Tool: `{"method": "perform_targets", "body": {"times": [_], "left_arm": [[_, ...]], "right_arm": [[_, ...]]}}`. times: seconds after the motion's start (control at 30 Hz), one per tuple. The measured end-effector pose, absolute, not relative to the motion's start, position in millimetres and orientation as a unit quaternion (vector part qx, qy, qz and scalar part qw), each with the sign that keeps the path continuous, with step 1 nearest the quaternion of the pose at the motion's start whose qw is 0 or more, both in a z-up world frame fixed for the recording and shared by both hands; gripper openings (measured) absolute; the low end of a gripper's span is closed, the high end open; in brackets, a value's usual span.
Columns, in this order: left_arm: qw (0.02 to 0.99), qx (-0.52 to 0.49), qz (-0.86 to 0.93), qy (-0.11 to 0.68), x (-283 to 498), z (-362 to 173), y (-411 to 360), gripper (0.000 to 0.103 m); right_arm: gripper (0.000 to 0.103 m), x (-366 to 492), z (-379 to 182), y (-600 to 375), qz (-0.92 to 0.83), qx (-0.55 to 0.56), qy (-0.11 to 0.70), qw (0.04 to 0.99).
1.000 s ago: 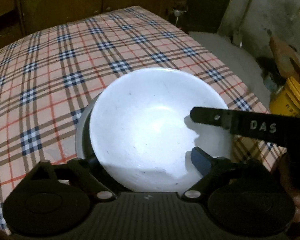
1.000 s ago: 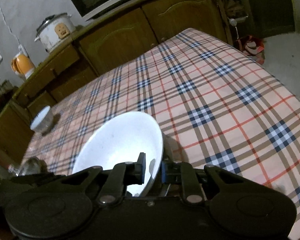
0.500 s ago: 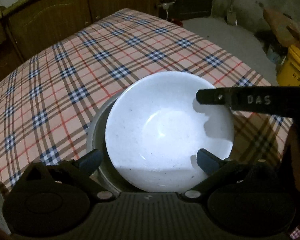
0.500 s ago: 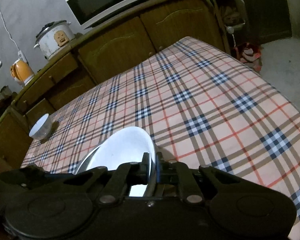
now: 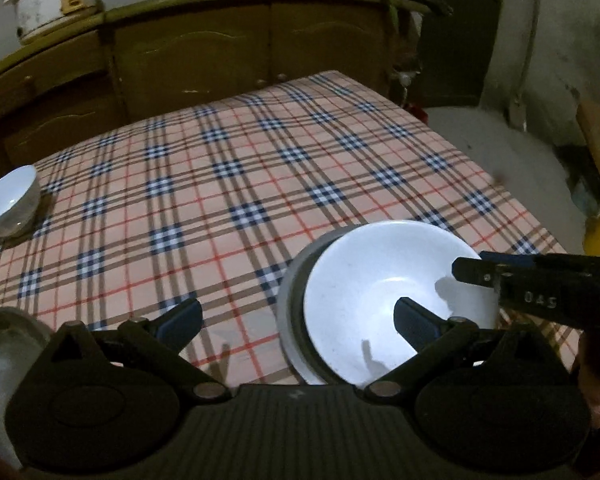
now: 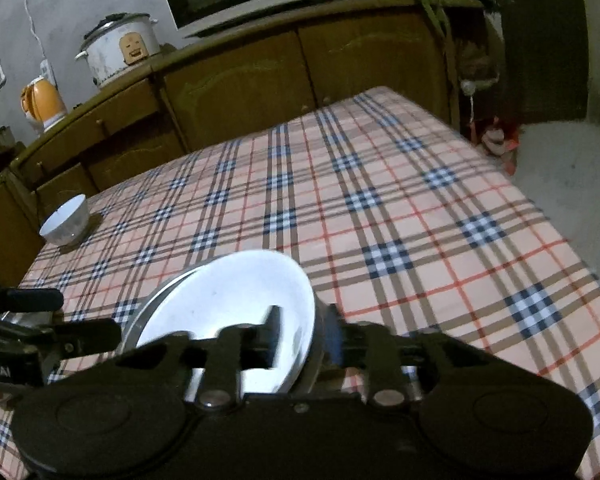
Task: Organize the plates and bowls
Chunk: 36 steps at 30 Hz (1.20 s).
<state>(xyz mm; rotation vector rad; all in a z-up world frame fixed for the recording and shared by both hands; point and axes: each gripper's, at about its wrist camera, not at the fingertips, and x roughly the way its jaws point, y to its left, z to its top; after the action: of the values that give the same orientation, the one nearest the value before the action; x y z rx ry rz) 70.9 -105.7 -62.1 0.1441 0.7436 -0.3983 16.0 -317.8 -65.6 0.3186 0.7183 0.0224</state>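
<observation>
Left gripper (image 5: 296,320) wide open and empty, right gripper (image 6: 304,332) part-open astride white bowl (image 6: 228,312) rim, small bowl (image 6: 65,220) well apart.

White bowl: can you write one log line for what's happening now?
white bowl: nested in metal bowl | right gripper: jaws just opening, astride both rims | left gripper: open, empty | small bowl: apart, far corner

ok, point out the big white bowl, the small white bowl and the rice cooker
big white bowl (image 5: 364,296): left wrist view, inner wall.
small white bowl (image 6: 66,222): right wrist view, outer side.
rice cooker (image 6: 118,50): right wrist view, front of the body.
</observation>
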Motion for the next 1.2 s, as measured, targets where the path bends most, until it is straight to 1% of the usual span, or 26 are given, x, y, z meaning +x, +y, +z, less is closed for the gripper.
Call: {"method": "perform_targets", "body": {"times": [0.17, 0.37, 0.47, 0.53, 0.7, 0.8, 0.93, 1.2], "left_arm": [[0.914, 0.057, -0.182, 0.357, 64, -62, -93, 0.103], [0.919, 0.033, -0.172, 0.354, 57, -62, -76, 0.103], [0.920, 0.025, -0.170, 0.352, 56, -62, -71, 0.103], [0.921, 0.021, -0.169, 0.350, 54, -62, -66, 0.103], [0.923, 0.012, -0.161, 0.350, 52, -63, -59, 0.103], [0.924, 0.008, -0.159, 0.348, 51, -63, -55, 0.103], [0.925, 0.002, -0.154, 0.347, 51, -64, -49, 0.103], [0.931, -0.011, -0.135, 0.339, 51, -61, -39, 0.103]], "right_arm": [[0.042, 7, -54, -323, -0.027, 0.147, 0.324, 0.934], [0.042, 10, -55, -324, -0.070, 0.133, 0.311, 0.938], [0.042, 23, -71, -318, -0.072, 0.114, 0.353, 0.926], [0.041, 24, -76, -318, -0.077, 0.115, 0.356, 0.924], [0.041, 18, -60, -312, -0.084, 0.099, 0.318, 0.939], [0.041, 24, -65, -307, -0.076, 0.092, 0.332, 0.936], [0.041, 33, -78, -295, -0.055, 0.074, 0.373, 0.923], [0.041, 26, -60, -286, -0.042, 0.089, 0.332, 0.938]]}}
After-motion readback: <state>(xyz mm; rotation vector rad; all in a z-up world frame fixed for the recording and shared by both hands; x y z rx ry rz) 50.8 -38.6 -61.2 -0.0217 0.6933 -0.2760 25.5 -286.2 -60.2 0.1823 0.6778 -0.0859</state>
